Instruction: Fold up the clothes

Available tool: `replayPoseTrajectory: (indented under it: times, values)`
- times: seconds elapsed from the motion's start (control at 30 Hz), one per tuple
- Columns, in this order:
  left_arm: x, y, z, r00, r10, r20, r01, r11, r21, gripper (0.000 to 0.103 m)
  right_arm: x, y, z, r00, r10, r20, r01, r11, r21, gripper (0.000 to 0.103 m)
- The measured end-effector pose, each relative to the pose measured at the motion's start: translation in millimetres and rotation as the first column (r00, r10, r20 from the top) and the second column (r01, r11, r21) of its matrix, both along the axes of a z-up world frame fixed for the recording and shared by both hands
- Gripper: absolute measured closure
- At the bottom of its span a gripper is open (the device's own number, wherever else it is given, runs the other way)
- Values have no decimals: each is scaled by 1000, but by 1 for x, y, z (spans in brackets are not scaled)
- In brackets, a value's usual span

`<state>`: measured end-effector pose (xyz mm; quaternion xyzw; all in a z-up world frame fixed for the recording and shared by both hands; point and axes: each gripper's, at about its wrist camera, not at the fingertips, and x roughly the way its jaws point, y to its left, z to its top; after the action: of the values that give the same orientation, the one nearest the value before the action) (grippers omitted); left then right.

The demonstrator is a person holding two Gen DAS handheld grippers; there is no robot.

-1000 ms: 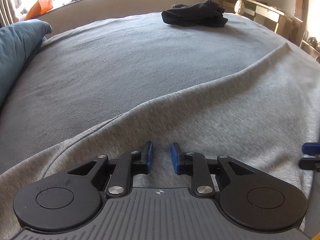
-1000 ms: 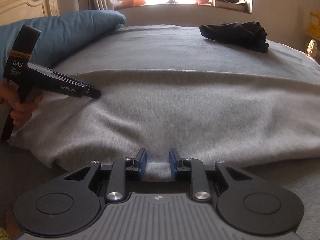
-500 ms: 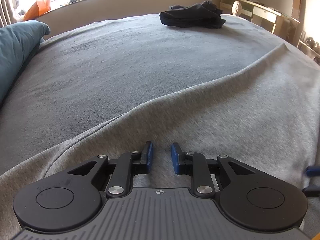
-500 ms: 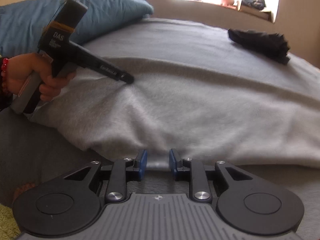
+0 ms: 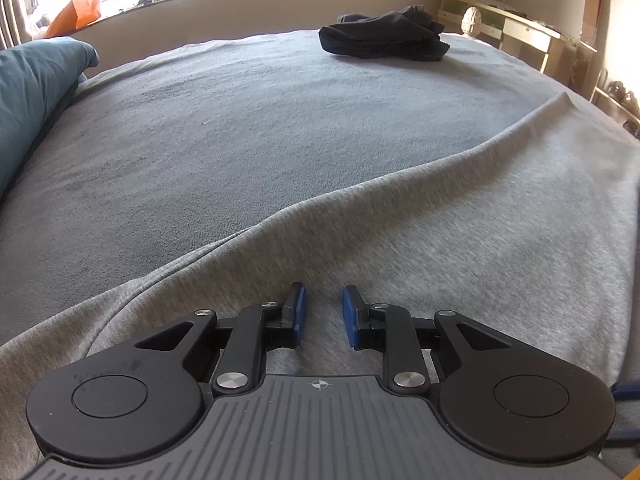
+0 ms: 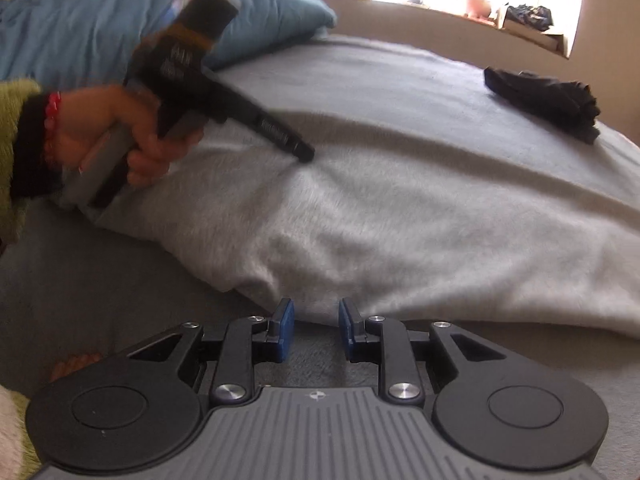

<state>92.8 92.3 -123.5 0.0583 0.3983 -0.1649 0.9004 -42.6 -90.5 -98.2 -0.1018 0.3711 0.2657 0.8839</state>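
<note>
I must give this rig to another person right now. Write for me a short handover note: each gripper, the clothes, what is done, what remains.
Left gripper: partly open, fingers over the light grey garment, no visible pinch.
Right gripper: partly open at the garment's near edge, nothing clamped.
Clothes: the grey garment lies spread on the bed; the dark garment sits bunched at the far side.
Done: no finished fold visible.
Left: fold both.

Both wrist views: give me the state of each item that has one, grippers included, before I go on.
Light grey garment: spread on the bed, partly folded.
Dark garment: bunched, untouched, far side of the bed.
Left gripper: jaws slightly apart over the light grey garment; grip unclear.
Right gripper: jaws slightly apart at the garment's near edge; grip unclear.
Blue pillow: at the bed's edge.
</note>
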Motion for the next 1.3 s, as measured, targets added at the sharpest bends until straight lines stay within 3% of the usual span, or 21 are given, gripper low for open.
replayPoseTrajectory:
  times: [0.13, 0.27, 0.37, 0.43, 0.53, 0.6, 0.67, 0.8, 1.03, 1.13, 1.23, 1.3]
  values:
    - [0, 1, 4, 1000, -12, -3, 12, 1000, 2, 80, 7, 4, 17, 999, -12, 32, 9, 997, 75, 77]
    - [-18, 11, 28, 1000, -17, -6, 17, 999, 27, 80, 10, 15, 16, 999, 4, 38, -6, 998, 69, 77]
    - [-44, 26, 46, 999, -43, -32, 43, 999, -3, 78, 11, 16, 14, 1000, 4, 23, -5, 997, 75, 77]
    - [-58, 34, 45, 995, -57, -79, 56, 998, -13, 78, 12, 16, 13, 1000, 5, 11, -6, 996, 85, 77]
    - [-67, 46, 26, 990, -33, -134, 39, 998, 44, 78, 14, 21, 10, 1000, 18, 3, -19, 995, 99, 77]
    - [-60, 66, 17, 990, 6, -140, -4, 1000, 14, 76, 16, 24, 2, 1000, 26, -6, -25, 996, 91, 77]
    - [-51, 89, 13, 988, 71, -134, -74, 997, -15, 86, 15, 24, -3, 999, 24, -24, -22, 996, 87, 77]
    - [-34, 132, 22, 965, 217, -151, -235, 965, -116, 89, 12, 20, -3, 999, 9, -36, -5, 995, 95, 77]
    - [-56, 126, 50, 985, 156, -75, -166, 972, -166, 86, 26, 17, -1, 998, -55, -17, 56, 992, 114, 77]
    - [-52, 142, 51, 971, 231, -64, -239, 944, -226, 86, 39, 14, -13, 993, -100, -69, 108, 987, 123, 77]
    - [-45, 158, 41, 944, 308, -117, -329, 906, -266, 86, 44, 8, -19, 987, -122, -104, 138, 977, 162, 77]
    - [-43, 161, 35, 937, 319, -140, -346, 896, -277, 86, 42, 8, -19, 988, -119, -99, 134, 978, 157, 77]
